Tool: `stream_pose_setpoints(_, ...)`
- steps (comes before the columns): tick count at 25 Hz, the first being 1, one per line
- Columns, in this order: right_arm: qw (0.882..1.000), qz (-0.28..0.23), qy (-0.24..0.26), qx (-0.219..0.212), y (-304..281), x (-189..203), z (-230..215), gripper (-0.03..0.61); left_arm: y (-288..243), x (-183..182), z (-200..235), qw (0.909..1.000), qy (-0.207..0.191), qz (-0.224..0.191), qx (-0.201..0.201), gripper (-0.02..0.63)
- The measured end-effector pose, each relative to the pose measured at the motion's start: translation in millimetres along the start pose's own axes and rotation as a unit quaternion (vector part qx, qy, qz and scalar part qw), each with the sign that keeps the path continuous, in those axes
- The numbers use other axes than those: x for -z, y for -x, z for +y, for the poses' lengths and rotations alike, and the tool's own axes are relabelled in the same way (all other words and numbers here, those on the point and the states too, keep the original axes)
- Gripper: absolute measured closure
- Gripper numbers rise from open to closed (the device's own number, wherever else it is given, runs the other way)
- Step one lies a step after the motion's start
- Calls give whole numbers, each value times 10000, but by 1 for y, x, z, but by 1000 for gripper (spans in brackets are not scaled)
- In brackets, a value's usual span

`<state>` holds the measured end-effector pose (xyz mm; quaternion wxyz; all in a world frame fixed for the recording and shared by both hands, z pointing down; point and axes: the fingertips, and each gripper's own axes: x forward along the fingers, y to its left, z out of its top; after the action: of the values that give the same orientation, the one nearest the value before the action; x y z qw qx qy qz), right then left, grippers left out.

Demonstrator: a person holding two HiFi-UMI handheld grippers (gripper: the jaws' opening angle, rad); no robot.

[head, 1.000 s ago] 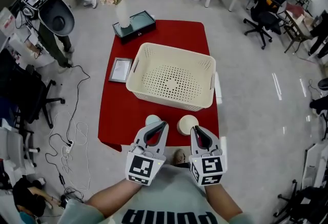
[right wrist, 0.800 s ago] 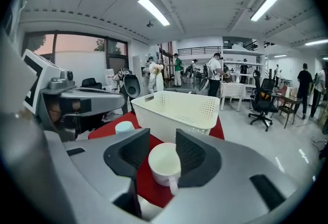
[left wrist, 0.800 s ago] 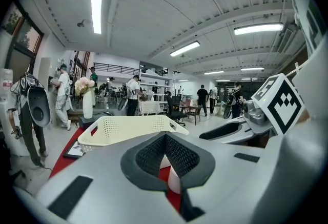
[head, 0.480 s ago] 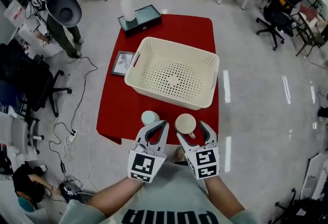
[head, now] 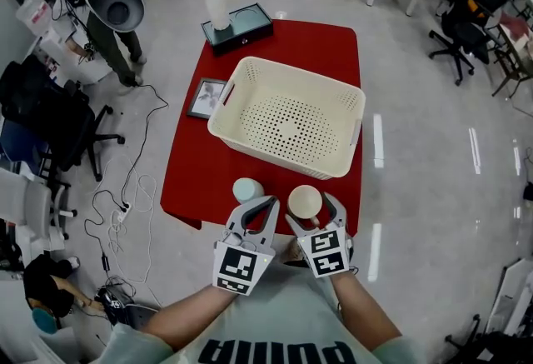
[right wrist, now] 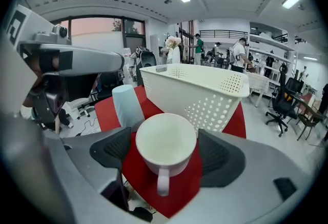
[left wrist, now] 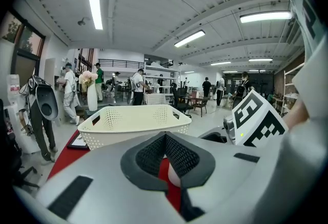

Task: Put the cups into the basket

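Red cloth covers the table (head: 196, 187), and both cups sit at its near edge, neither in the basket (head: 283, 156) yet.

Starting on the left: the pale blue cup (head: 247, 189) stands on end, narrow end up, just ahead of your left gripper (head: 267, 203). That gripper's jaws are closed tip to tip with nothing in them. It points a bit to the right of the blue cup, so it isn't lined up on it.

Next over is the cream mug (right wrist: 165, 141), upright, mouth up, handle pointing straight back at you. Your right gripper (head: 312, 212) has just been opening its jaws, and they're spread wide with the mug standing right between the pads. There's a sliver of red showing on either side, so I'd say it's bracketed, not gripped. That's the relation that matters: the right hand is the one already around a cup, so I think closing on the mug body comes next. The basket lies straight beyond it, front wall close behind both cups.

Writing: no labels on either cup. The gripper cubes carry only square black-and-white markers. The big dark letters on your shirt are cut off at the frame edge; possibly Puma.
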<state>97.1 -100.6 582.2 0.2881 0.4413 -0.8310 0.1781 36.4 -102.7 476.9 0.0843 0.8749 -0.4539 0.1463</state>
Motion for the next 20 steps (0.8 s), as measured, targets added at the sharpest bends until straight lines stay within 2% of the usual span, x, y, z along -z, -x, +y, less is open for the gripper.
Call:
stream_pose_setpoints(9,9992,335,146,139,-16,17,-4,196,-2,1,5,10000,-33,36,15,606)
stream_pose_setpoints(20,9995,242,45,214,-5,11,-3,196,-3,-8,10,9999,-55,-50,100,606)
